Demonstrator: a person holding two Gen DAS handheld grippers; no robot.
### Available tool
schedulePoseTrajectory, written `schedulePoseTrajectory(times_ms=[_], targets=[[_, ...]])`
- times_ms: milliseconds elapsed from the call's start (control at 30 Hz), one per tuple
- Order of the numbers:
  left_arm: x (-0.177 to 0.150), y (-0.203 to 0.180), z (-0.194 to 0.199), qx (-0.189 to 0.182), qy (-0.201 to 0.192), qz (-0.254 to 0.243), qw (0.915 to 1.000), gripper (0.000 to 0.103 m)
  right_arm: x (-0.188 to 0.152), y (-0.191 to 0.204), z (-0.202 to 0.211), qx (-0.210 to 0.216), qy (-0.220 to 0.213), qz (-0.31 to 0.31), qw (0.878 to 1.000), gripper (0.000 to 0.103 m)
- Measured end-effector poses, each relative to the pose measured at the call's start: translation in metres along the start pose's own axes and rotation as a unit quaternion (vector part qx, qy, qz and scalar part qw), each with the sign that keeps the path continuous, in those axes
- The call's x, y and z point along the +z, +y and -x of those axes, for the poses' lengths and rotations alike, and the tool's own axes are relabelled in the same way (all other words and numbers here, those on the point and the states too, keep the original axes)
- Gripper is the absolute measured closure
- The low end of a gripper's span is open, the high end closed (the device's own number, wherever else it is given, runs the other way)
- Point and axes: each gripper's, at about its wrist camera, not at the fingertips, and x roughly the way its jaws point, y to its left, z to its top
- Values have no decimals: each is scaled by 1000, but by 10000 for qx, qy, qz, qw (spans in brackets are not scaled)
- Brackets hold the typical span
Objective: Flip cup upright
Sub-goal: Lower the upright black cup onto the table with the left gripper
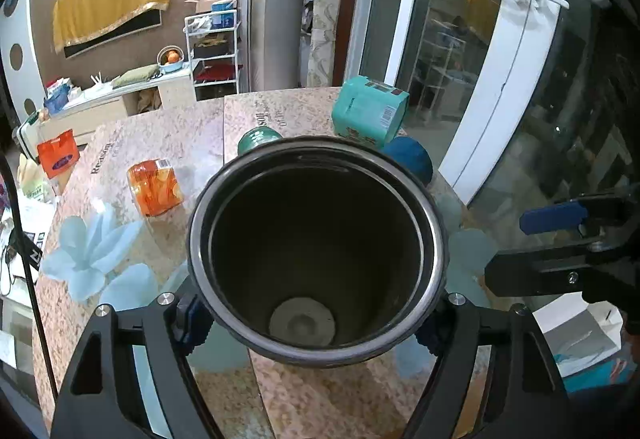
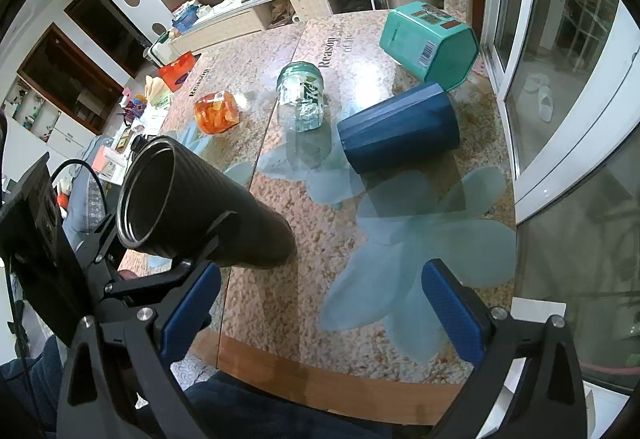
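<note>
Left tool (image 1: 316, 323) clamps tilted black cup (image 1: 316, 251); right tool (image 2: 320, 303) gapes.

Your cup (image 2: 208, 207) is black with fine ribbing outside, and its inside (image 1: 316, 251) is dull dark metal with a silvery rim. Beyond the cup, you have a navy blue tumbler (image 2: 400, 127), a teal box (image 2: 430, 43) with a white barcode label, a clear greenish jar (image 2: 302, 95) and an orange packet (image 2: 216, 111). The table (image 2: 320, 299) is speckled beige with pale blue petals. Both grippers' pads (image 2: 452, 311) are blue on black.
</note>
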Motion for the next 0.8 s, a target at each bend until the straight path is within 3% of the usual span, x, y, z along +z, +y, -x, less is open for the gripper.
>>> schedulePoseTrajectory(times_ms=[267,433,800], targets=[[2,3,-2,-47,85,25,9999,19,-1,1,2,12,-29,8,10000,2],[4,1,-1,72,178,-114,9998,0,-3,-1,5,13,-72,-30,10000,2],[0,3,7,-170,583,-305,9977,0,-7,9,14,155,-136,-100,9997,2]])
